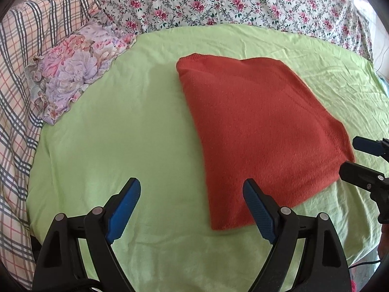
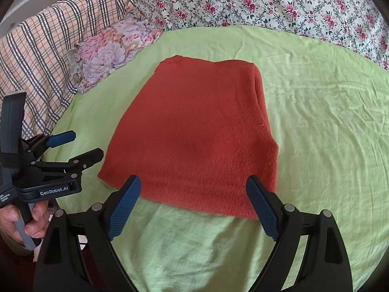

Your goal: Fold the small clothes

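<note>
A rust-red knit garment (image 1: 257, 126) lies folded flat into a rough rectangle on the light green sheet (image 1: 121, 133). It also shows in the right wrist view (image 2: 194, 136). My left gripper (image 1: 192, 187) is open and empty, hovering near the garment's near left corner. My right gripper (image 2: 193, 185) is open and empty, just above the garment's near edge. The right gripper shows at the right edge of the left wrist view (image 1: 350, 154), and the left gripper at the left of the right wrist view (image 2: 86, 144); both stand open.
A small floral purple-pink cloth (image 1: 73, 73) lies at the far left of the green sheet (image 2: 328, 133). A plaid blanket (image 1: 17, 97) lies along the left. A rose-print quilt (image 1: 231, 0) lies bunched along the back.
</note>
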A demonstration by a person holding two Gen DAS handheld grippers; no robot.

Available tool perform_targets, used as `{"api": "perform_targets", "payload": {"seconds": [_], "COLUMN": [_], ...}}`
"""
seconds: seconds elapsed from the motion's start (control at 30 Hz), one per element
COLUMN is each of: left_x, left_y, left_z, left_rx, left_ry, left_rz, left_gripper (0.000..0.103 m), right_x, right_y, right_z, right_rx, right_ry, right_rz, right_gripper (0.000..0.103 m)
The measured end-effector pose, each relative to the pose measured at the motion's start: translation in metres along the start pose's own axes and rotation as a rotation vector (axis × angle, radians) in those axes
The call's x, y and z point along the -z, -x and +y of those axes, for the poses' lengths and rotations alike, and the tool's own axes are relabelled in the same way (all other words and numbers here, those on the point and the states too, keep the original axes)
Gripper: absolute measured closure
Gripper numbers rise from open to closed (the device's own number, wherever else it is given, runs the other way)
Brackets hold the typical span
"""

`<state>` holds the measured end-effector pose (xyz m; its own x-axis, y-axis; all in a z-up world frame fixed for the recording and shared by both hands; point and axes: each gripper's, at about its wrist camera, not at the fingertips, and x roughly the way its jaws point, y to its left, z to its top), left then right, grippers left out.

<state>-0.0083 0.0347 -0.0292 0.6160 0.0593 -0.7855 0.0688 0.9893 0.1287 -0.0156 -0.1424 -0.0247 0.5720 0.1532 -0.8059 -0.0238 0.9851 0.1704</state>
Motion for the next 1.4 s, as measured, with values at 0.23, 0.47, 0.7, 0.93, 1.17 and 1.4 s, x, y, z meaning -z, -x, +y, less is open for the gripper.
{"api": "perform_targets", "payload": {"seconds": [0.23,0.47,0.7,0.93,1.17,1.4], "left_x": [-0.009,-0.018,-0.025,-0.037,-0.042,-0.04], "left_y": [-0.004,-0.01,-0.019,-0.027,-0.029,-0.024], "left_z": [0.001,0.003,0.008,0.012,0.008,0.002], "left_rx": [0.007,0.01,0.034,0.04,0.027,0.028], "left_ry": [0.013,0.029,0.051,0.081,0.084,0.076], "left_rz": [0.0,0.003,0.02,0.026,0.016,0.006], "left_gripper": [0.016,0.015,0.015,0.015,0.015,0.015], "right_x": [-0.01,-0.02,-0.03,-0.042,-0.049,-0.049], "right_y": [-0.006,-0.013,-0.021,-0.032,-0.037,-0.036], "right_z": [-0.008,-0.013,-0.024,-0.04,-0.043,-0.038], "right_rx": [-0.008,-0.013,-0.029,-0.029,-0.036,-0.04], "right_ry": [-0.022,-0.026,-0.059,-0.111,-0.105,-0.097], "right_rz": [0.006,0.012,0.013,0.014,0.026,0.022], "right_gripper": [0.014,0.014,0.014,0.014,0.014,0.014]}}
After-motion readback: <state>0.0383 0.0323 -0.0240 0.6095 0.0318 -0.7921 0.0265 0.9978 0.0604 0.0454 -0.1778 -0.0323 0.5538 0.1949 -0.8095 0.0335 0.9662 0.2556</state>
